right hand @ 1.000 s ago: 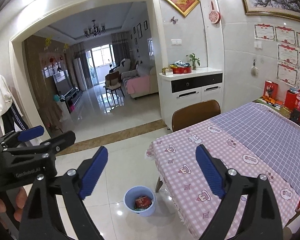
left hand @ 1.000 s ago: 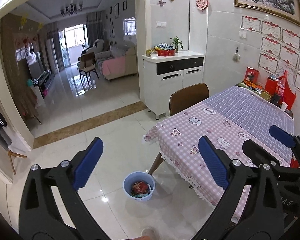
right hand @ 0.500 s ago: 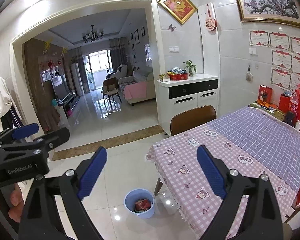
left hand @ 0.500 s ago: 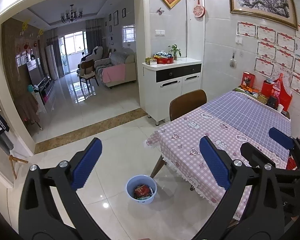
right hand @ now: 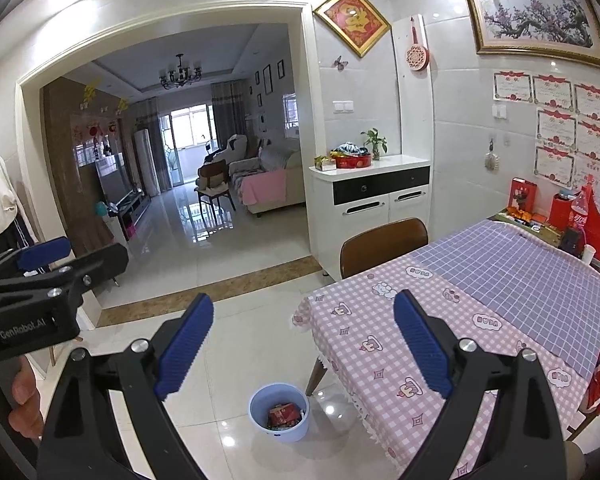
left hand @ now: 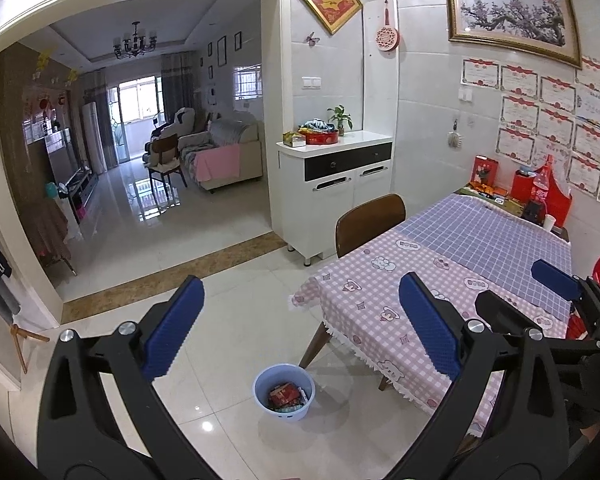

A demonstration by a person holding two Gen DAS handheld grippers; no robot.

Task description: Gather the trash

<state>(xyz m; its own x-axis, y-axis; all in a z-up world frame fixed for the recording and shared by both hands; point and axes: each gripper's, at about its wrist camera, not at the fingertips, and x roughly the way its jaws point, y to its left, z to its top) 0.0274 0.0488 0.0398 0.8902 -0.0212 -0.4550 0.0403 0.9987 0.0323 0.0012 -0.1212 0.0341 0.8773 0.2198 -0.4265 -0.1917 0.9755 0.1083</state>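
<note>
A light blue bin (left hand: 283,391) (right hand: 279,412) stands on the white tiled floor beside the table's near corner, with red wrappers and other trash inside. My left gripper (left hand: 300,326) hangs high above the floor, open and empty, the bin showing low between its blue pads. My right gripper (right hand: 302,344) is likewise open and empty, well above the bin. In the left wrist view the right gripper (left hand: 556,296) shows at the right edge. In the right wrist view the left gripper (right hand: 40,276) shows at the left edge with a hand on it.
A table (left hand: 480,264) with a pink and purple checked cloth fills the right side, with a brown chair (left hand: 370,220) behind it. Red boxes and a bottle (left hand: 540,190) stand at its far end. A white cabinet (left hand: 334,180) is by the wall. Open tiled floor (left hand: 228,280) leads to the living room.
Both grippers have risen and tilted back, so the bin looks smaller and lower in each view and more wall shows. Jaws stay open throughout.
</note>
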